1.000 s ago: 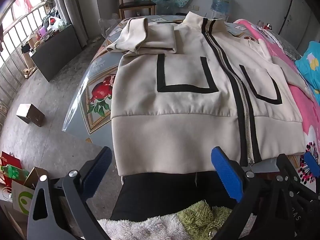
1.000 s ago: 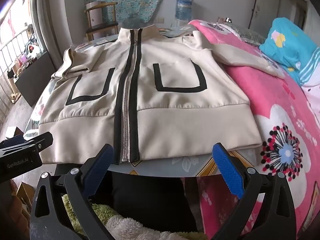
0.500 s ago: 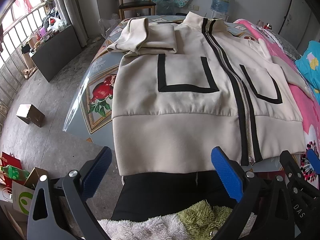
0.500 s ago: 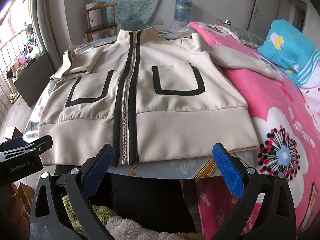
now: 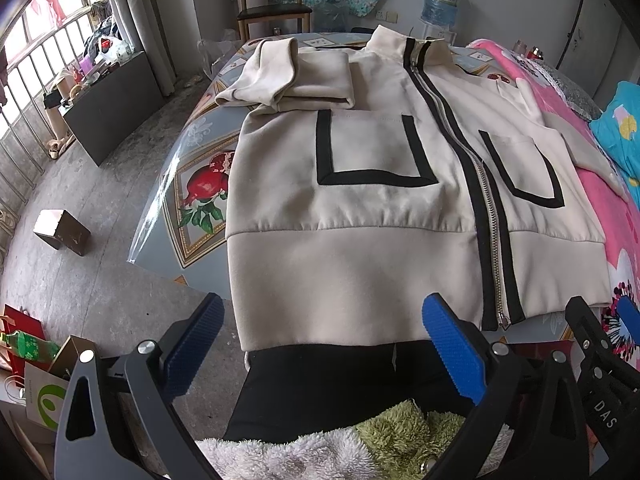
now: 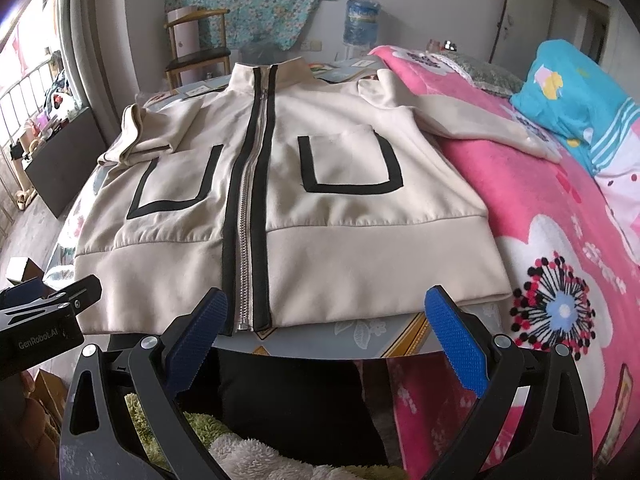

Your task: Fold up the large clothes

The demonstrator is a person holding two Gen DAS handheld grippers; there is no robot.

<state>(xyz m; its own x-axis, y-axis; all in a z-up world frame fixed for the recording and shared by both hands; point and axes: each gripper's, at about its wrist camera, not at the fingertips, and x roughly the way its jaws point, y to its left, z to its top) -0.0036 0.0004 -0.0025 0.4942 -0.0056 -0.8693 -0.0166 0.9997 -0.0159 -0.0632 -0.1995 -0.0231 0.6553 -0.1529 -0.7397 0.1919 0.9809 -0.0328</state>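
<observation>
- A big cream jacket point(image 5: 360, 208) lies flat on the desk point(image 5: 200, 184), front side up, with its collar at the far end and its bottom band at the near edge.
- A black-edged zipper point(image 6: 250, 200) runs down the middle of it and is closed.
- There is a pocket with a black outline on each side of the zipper.
- The left sleeve point(image 5: 288, 80) is folded in and lies on the jacket's far left part, above the left pocket.
- The right sleeve point(image 6: 472, 120) stretches out to the right and rests on the pink blanket point(image 6: 560, 208) of the bed.
- The left gripper point(image 5: 320, 344) is wide open and holds nothing. It hangs just in front of the jacket's bottom band, on the left side.
- The right gripper point(image 6: 326, 328) is also wide open and holds nothing. It hangs in front of the bottom band, just right of the zipper.
- The desk has a shiny cover with a fruit picture on it.
- A blue pillow point(image 6: 580, 92) sits on the bed at the far right.
- A wooden chair point(image 5: 272, 4) and a water bottle point(image 5: 440, 4) stand by the far wall.
- A small brown box point(image 5: 62, 232) sits on the floor to the left.
</observation>
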